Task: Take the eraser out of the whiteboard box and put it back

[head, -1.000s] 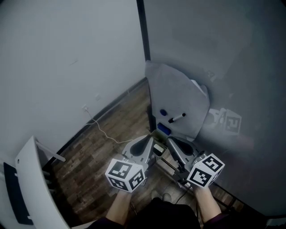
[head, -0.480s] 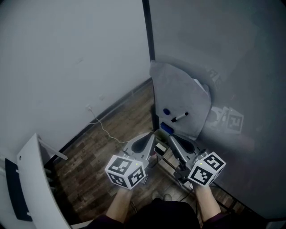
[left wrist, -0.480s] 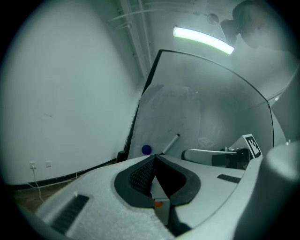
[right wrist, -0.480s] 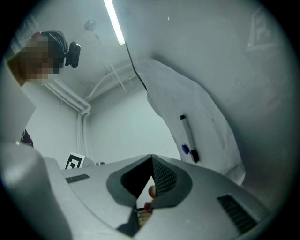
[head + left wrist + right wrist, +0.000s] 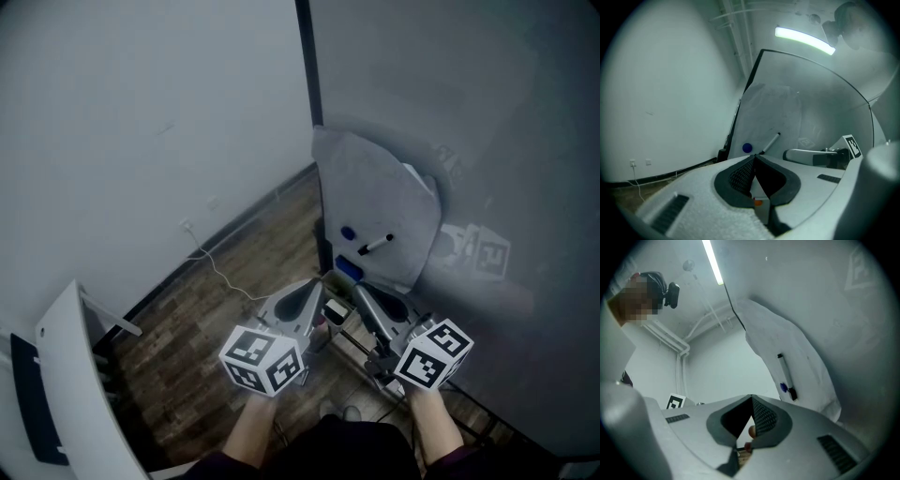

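A pale panel [image 5: 375, 202] leans against the grey whiteboard [image 5: 469, 122]. On it sit a round blue magnet [image 5: 348, 233] and a black-capped marker [image 5: 373, 246]. A small blue block [image 5: 344, 272], seemingly the eraser, lies at the panel's foot. My left gripper [image 5: 319, 289] and right gripper [image 5: 359, 295] are side by side just short of it, both pointing at the panel. In the left gripper view the left gripper [image 5: 753, 157] is shut and empty, with the magnet [image 5: 747, 148] and marker [image 5: 771, 141] beyond it. The right gripper [image 5: 751, 397] is also shut and empty.
A white wall [image 5: 141, 122] stands at the left, with a cable [image 5: 220, 277] trailing over the wooden floor [image 5: 216, 300]. A white curved object [image 5: 70, 394] stands at the lower left. The person's feet show below the grippers.
The head view has shifted slightly. Both grippers stay where they were.
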`<act>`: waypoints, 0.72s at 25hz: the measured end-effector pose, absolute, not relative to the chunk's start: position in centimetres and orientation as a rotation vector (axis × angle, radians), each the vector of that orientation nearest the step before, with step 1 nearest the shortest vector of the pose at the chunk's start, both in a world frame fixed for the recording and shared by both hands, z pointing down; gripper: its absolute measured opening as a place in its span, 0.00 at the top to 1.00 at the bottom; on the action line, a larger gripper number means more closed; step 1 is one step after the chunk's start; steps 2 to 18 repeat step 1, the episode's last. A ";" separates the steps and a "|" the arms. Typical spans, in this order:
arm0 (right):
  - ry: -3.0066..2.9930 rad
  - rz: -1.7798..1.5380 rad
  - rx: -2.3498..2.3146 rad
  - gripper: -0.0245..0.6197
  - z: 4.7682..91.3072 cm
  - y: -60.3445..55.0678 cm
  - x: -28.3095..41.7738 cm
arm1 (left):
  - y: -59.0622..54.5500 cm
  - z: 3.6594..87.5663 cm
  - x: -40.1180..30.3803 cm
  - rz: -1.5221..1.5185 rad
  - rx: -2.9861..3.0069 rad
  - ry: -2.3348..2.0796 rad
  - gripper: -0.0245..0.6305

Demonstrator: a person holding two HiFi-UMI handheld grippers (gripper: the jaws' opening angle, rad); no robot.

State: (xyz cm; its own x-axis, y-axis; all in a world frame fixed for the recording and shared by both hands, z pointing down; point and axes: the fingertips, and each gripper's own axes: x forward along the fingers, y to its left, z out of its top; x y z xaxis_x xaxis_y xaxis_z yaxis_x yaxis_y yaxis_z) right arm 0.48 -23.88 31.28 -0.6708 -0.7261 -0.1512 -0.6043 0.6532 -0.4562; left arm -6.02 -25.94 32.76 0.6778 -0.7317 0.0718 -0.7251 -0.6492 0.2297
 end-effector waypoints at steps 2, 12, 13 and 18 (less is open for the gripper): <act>2.553 -0.536 -1.061 0.96 31.3 -23.9 0.5 | -26.0 32.8 -6.0 -0.042 2.651 -1.173 0.95; 2.553 -0.536 -1.061 0.96 31.3 -23.9 0.5 | -26.0 32.8 -6.0 -0.042 2.651 -1.173 0.95; 2.553 -0.536 -1.061 0.96 31.3 -23.9 0.5 | -26.0 32.8 -6.0 -0.042 2.651 -1.173 0.95; 2.553 -0.536 -1.061 0.96 31.3 -23.9 0.5 | -26.0 32.8 -6.0 -0.042 2.651 -1.173 0.95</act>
